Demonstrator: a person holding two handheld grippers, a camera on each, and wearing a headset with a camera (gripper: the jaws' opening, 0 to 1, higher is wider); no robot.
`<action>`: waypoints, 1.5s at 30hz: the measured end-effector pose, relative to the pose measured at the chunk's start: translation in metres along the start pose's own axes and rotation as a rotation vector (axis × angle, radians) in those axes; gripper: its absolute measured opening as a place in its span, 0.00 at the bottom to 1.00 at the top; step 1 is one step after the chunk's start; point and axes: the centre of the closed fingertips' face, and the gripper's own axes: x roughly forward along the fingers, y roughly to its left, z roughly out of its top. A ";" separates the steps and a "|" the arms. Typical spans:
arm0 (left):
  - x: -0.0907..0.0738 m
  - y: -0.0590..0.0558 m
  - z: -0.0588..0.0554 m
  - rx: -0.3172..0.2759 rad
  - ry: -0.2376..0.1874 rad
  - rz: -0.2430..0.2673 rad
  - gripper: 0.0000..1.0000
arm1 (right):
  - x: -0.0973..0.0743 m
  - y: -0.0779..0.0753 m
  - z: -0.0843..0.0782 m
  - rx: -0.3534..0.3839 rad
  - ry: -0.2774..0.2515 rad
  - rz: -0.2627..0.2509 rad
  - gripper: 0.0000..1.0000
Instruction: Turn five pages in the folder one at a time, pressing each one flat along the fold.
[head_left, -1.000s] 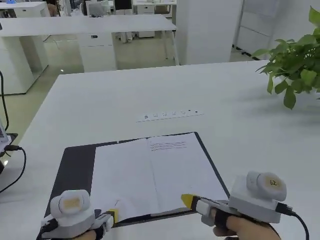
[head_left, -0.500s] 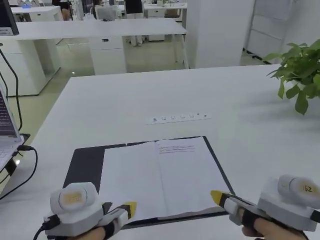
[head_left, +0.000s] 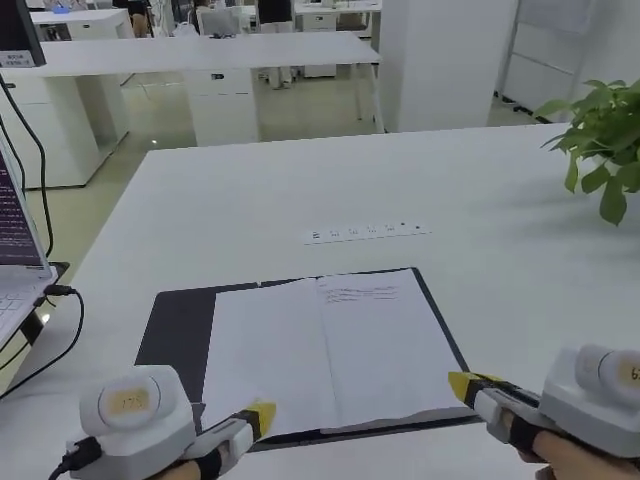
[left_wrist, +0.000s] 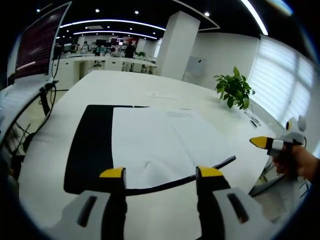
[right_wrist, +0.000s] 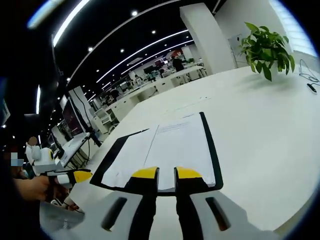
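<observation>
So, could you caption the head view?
Open folder on white table, left claw and right claw near its front corners.

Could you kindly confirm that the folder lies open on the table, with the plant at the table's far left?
Not quite: the plant stands at the table's far right, as the head view shows. The folder does lie open on the table.

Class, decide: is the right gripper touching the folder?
Apart. The left gripper view shows bare table between the right gripper and the folder edge.
</observation>
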 end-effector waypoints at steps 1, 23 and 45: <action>-0.001 0.000 0.000 0.005 0.000 0.004 0.58 | 0.000 0.000 0.001 -0.020 0.000 -0.005 0.16; -0.025 0.014 0.011 0.126 -0.011 0.060 0.90 | -0.013 -0.012 0.015 -0.181 0.010 -0.084 0.75; -0.033 0.015 0.007 0.164 0.007 0.085 0.99 | -0.013 -0.008 0.009 -0.271 0.036 -0.060 1.00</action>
